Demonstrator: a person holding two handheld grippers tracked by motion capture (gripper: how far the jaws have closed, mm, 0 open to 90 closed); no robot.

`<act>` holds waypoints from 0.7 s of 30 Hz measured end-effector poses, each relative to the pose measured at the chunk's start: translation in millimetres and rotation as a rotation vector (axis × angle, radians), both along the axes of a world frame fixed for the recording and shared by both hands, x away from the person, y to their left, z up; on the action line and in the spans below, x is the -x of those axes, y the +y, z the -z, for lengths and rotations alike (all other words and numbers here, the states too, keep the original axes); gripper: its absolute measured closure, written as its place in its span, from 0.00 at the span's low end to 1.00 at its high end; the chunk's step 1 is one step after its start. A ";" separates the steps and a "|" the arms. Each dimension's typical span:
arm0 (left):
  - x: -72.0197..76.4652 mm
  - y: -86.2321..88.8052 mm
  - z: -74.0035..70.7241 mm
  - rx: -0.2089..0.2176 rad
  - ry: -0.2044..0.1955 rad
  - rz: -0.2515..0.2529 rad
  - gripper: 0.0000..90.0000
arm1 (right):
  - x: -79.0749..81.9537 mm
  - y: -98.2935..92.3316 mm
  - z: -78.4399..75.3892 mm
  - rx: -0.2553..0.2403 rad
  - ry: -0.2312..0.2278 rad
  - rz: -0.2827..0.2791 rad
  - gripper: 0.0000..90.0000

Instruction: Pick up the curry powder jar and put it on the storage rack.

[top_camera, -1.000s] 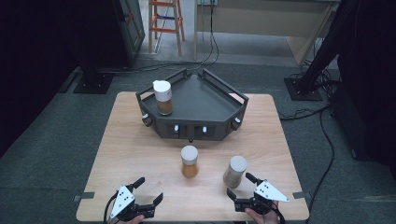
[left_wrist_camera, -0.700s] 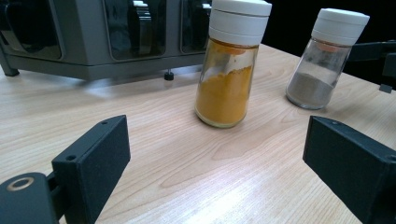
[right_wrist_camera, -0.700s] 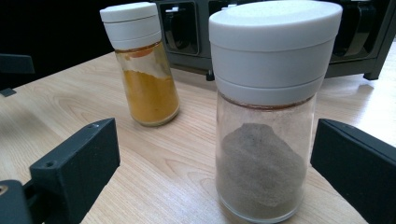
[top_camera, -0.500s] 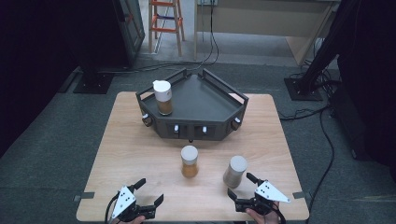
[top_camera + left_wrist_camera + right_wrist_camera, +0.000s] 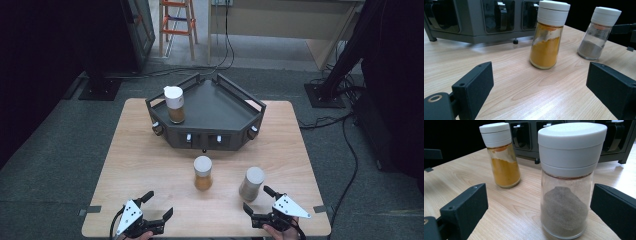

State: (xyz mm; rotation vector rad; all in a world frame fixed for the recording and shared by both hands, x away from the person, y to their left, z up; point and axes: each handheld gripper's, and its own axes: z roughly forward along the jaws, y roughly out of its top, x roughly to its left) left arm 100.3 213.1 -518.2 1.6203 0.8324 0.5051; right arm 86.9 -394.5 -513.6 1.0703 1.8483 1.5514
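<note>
Two spice jars stand upright on the wooden table [image 5: 150, 155], near the front of a dark corner rack [image 5: 220, 107] whose tray already carries a third jar of brown spice [image 5: 174, 104] at its far left. Grey-pepper jar [image 5: 251, 183] sits just beyond the right gripper [image 5: 260, 201]; in the right gripper view the jar [image 5: 567, 187] stands between the spread jaws, pads apart from the glass, so nothing is gripped yet. The jaws flank it, likely lined up for a side grasp below the white cap. Turmeric jar [image 5: 203, 173] stands left of it, well apart from the left gripper [image 5: 156, 204], whose jaws are also spread and empty, waiting at the near edge. Judgement: both jars on the table look destined for the rack, the pepper first.
</note>
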 end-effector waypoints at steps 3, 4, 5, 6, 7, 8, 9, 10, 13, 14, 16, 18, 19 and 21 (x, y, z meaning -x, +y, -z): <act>2.1 0.7 0.6 0.000 -0.002 -0.001 0.08 | 1.4 0.2 -0.7 0.002 -0.004 -0.002 0.01; 2.1 0.7 0.6 0.000 -0.002 -0.001 0.08 | 2.2 0.4 -0.9 0.002 -0.005 -0.002 0.01; 2.7 0.8 1.2 0.002 -0.002 -0.003 0.08 | 2.7 0.5 -1.0 0.000 -0.004 -0.002 0.01; 2.6 1.1 1.1 0.000 -0.001 -0.003 0.08 | 3.0 0.4 -0.9 0.000 -0.004 -0.002 0.01; 2.3 1.5 1.1 -0.002 -0.002 -0.003 0.08 | 3.1 0.3 -0.8 0.000 -0.003 -0.002 0.01; 2.3 1.5 1.1 -0.002 -0.002 -0.003 0.08 | 3.1 0.4 -0.6 0.000 -0.003 -0.002 0.01; 2.3 1.5 1.6 -0.001 0.000 -0.005 0.08 | 3.2 0.3 -0.7 0.001 -0.003 -0.002 0.01; 2.3 1.5 1.6 -0.001 0.000 -0.005 0.08 | 3.2 0.3 -0.7 0.001 -0.003 -0.002 0.01; 3.2 1.0 2.2 -0.005 0.001 -0.005 0.08 | 4.8 0.3 -0.9 -0.001 -0.004 -0.001 0.01; 3.8 0.9 2.9 -0.008 0.001 -0.005 0.08 | 5.2 0.5 -0.8 -0.002 -0.004 -0.001 0.01; 3.9 1.0 3.3 -0.007 0.001 -0.005 0.08 | 5.7 0.9 -0.8 -0.002 -0.003 -0.003 0.01; 4.2 1.6 3.5 -0.005 0.002 -0.008 0.08 | 6.1 1.3 -0.9 -0.002 -0.003 -0.003 0.01; 4.5 1.7 3.5 -0.003 0.003 -0.009 0.08 | 6.3 1.3 -0.9 -0.003 -0.004 -0.004 0.01; 4.7 1.7 3.5 -0.002 0.003 -0.008 0.08 | 6.8 1.8 -0.9 -0.003 -0.002 -0.006 0.01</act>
